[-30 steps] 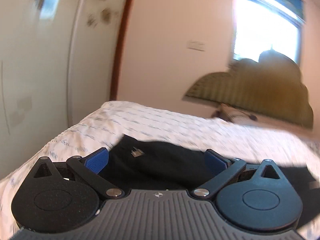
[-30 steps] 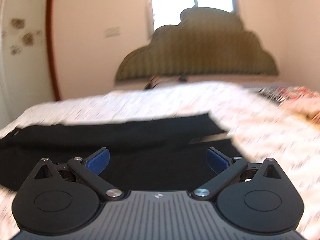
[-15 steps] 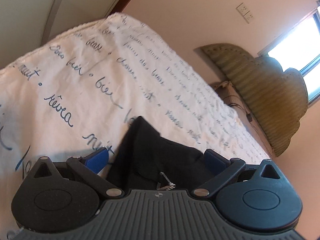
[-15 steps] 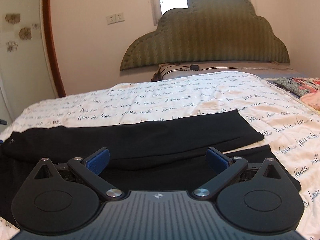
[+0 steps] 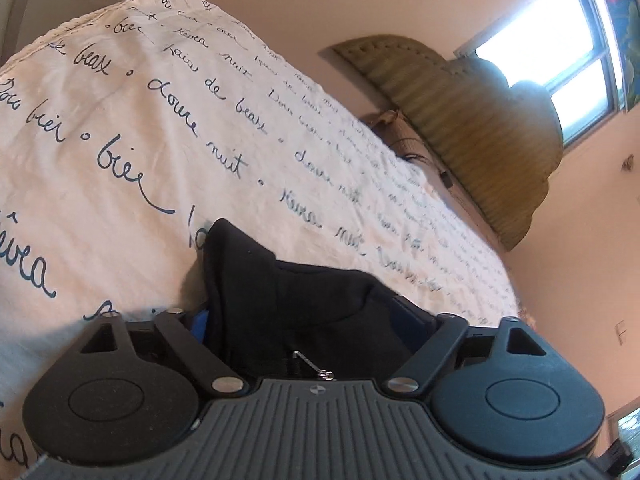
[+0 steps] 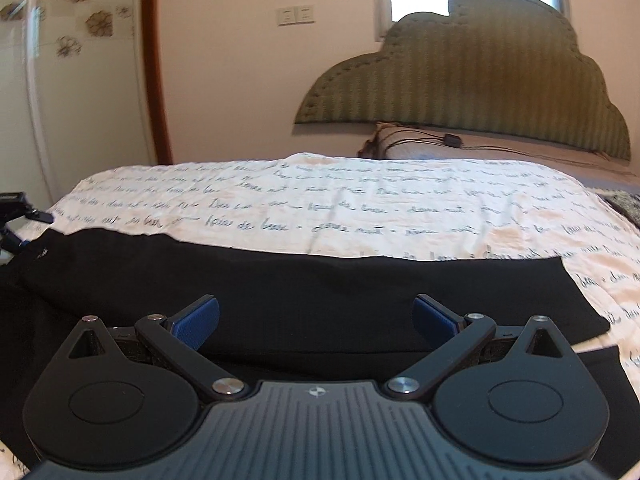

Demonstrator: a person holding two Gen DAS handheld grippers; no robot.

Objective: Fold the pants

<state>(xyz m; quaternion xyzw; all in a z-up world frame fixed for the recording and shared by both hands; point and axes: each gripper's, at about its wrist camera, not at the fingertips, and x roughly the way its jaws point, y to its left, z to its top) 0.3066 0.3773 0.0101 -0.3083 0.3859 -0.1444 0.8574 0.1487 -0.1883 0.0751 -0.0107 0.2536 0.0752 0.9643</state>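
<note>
Black pants (image 6: 320, 280) lie flat across the bed, legs stacked, with the hems (image 6: 576, 300) at the right. In the left wrist view one end of the pants (image 5: 280, 288) rises in a peaked fold, and a metal fastener (image 5: 312, 364) shows on it. My left gripper (image 5: 302, 316) straddles that fold; its jaws are closing and the black cloth fills the gap and covers most of both blue pads. My right gripper (image 6: 316, 316) hovers open just over the upper leg, with nothing between its blue pads (image 6: 198, 322).
A white sheet (image 5: 120, 128) printed with blue script covers the bed. A green padded headboard (image 6: 480, 80) and cables (image 6: 420, 136) sit at the far end. A pale wardrobe (image 6: 72, 100) with a brown door frame stands at the left.
My left gripper has dropped from a level view down onto the end of the pants and its jaws have narrowed around the fold. My right gripper has moved in closer over the leg.
</note>
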